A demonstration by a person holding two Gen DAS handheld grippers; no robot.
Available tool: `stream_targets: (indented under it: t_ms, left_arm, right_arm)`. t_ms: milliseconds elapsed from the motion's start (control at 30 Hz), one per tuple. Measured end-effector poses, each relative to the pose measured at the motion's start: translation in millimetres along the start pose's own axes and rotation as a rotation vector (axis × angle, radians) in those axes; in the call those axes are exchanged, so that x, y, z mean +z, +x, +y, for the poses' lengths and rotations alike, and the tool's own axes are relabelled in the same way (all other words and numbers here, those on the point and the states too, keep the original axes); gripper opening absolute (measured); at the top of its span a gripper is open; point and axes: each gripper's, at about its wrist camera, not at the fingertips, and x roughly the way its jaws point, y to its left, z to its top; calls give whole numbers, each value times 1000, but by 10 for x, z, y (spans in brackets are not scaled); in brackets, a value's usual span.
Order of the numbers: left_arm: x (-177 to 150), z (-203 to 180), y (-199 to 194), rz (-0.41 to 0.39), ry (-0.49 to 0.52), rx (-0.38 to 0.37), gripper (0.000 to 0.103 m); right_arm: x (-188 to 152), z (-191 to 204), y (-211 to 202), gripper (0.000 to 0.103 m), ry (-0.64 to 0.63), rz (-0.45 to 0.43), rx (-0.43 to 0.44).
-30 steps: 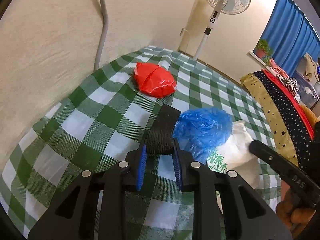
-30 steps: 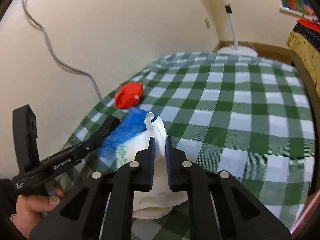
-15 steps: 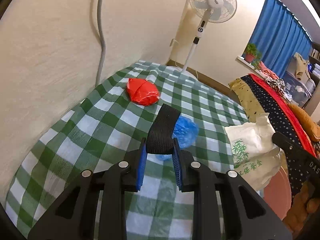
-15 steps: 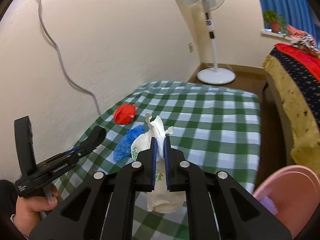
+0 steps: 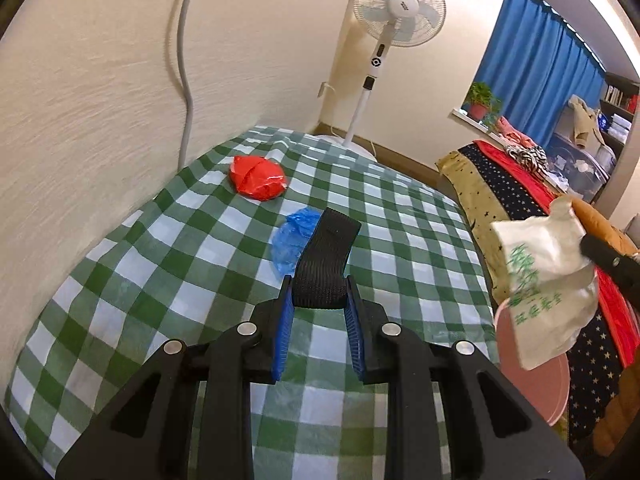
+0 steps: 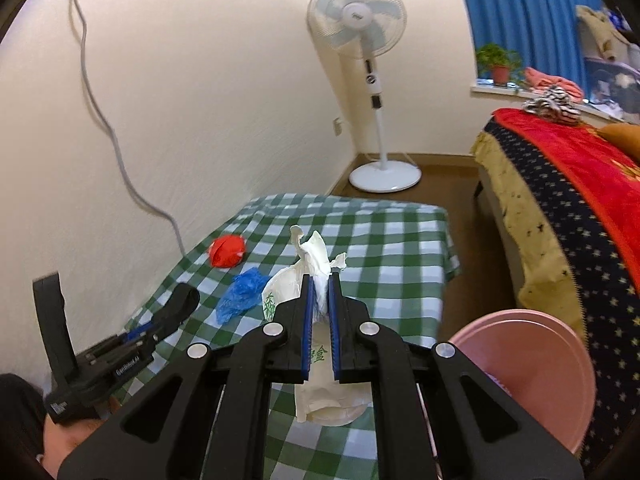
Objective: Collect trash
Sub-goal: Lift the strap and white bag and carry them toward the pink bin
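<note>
Bag [image 6: 316, 264] up in the air — the white one with green print, pinched at its twisted top between the blue pads of the right gripper [image 6: 320, 292], which is clamped tight on it. In the right wrist view the bag hangs down the centre of the frame, in front of the checked cloth [image 6: 392, 248], with a pink bin [image 6: 536, 364] sitting at lower right, just beside the cloth's edge. From the left wrist view that same bag [image 5: 548, 280] dangles at the right edge of the frame, directly above the bin's rim [image 5: 532, 384].

Over to the left gripper [image 5: 318, 300] — its pads are closed on a black strap [image 5: 326, 256] that sticks forward from between them, centre frame. Just behind the strap, a crumpled blue bag [image 5: 292, 236] lies on the cloth, and further up and left of it a red bag [image 5: 258, 178], close to the wall. The two are apart, not touching. In the right wrist view the left gripper [image 6: 176, 308] shows at lower left with a hand [image 6: 68, 436] beneath it, and the blue bag [image 6: 242, 294] and red bag [image 6: 226, 250] lie just above it in the frame.

A standing fan [image 6: 360, 28] rises in the upper centre, a bed [image 6: 560, 184] with a red cover fills the right side.
</note>
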Motion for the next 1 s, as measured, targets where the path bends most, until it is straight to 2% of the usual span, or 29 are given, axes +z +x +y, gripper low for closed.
stream_targets:
  t_ms: [400, 667, 1000]
  left_arm:
    - [-117, -300, -154, -19, 86, -49, 24]
    - [-245, -601, -191, -29, 161, -93, 24]
    - [-376, -1045, -174, -49, 242, -179, 24]
  right_arm:
    - [14, -216, -460, 8, 12, -30, -66]
    - [-186, -591, -502, 8, 41, -41, -178]
    - [-229, -1133, -698, 8, 105, -99, -325]
